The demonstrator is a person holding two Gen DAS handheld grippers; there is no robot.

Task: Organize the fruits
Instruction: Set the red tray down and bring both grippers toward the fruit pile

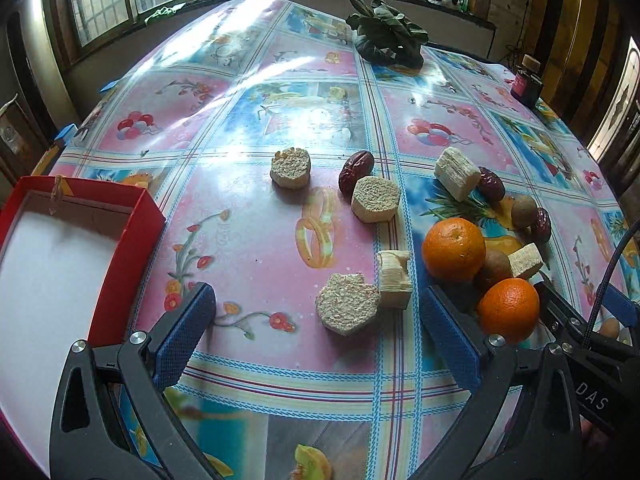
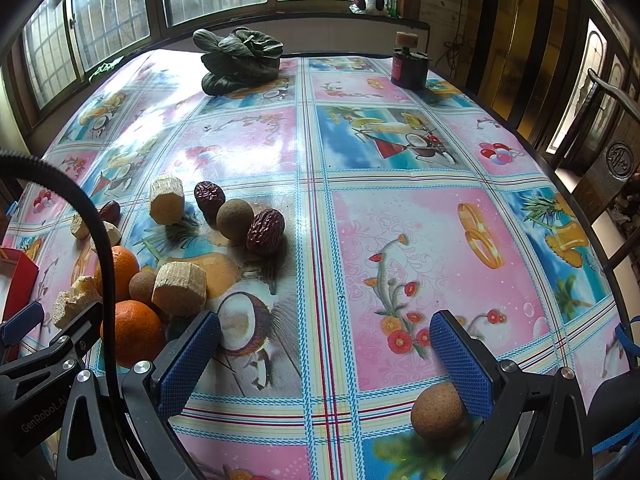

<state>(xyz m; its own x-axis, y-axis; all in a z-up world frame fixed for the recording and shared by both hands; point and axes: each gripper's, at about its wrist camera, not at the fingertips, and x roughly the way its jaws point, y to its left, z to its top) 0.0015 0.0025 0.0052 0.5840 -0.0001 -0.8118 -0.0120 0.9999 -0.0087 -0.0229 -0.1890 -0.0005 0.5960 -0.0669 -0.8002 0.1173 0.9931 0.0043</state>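
Both grippers' jaws wide apart, empty

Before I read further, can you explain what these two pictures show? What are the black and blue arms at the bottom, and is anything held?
No robot is here. A person holds a two-finger tool in each hand, and each tool carries a wide-angle camera that looks along its fingers. One picture comes from the left tool, the other from the right tool. The blue parts are the finger pads.

Both tools are open and hold nothing.

On the patterned tablecloth lie two oranges, pale cut chunks that look like sugarcane, dark red dates and small round brown fruits. A red box, empty inside, stands at the left. Farther back are leafy greens and a dark bottle.
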